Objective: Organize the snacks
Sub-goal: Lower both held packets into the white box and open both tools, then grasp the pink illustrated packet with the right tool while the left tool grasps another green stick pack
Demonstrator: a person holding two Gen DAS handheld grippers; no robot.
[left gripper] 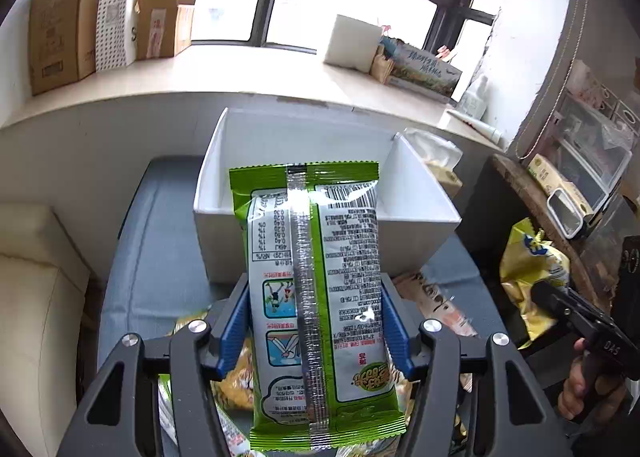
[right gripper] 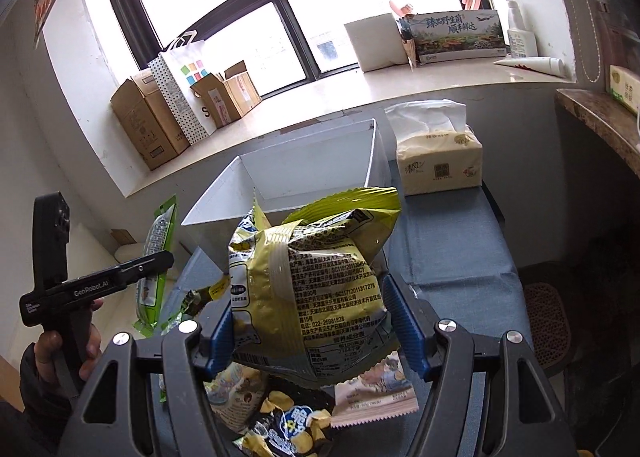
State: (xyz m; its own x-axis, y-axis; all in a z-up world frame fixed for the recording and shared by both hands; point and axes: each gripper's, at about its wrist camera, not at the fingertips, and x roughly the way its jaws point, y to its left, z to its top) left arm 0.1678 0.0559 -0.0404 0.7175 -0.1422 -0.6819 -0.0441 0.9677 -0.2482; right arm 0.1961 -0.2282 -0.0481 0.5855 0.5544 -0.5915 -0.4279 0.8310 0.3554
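Green packet [left gripper: 316, 297] pinched between pads of left gripper [left gripper: 316, 321], held upright, white box [left gripper: 320, 225] just ahead. Yellow bag [right gripper: 312, 289] clamped in right gripper [right gripper: 312, 321], same box beyond. Loose snack packets [right gripper: 280, 409] seen below right gripper.

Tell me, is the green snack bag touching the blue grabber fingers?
Touching. The left wrist view shows the green snack bag squeezed between the left gripper, with both blue fingers pressed against its sides.

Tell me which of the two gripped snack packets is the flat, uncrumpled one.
The green packet in the left gripper: flat, its back seam straight. The yellow bag in the right gripper is puffy and crumpled.
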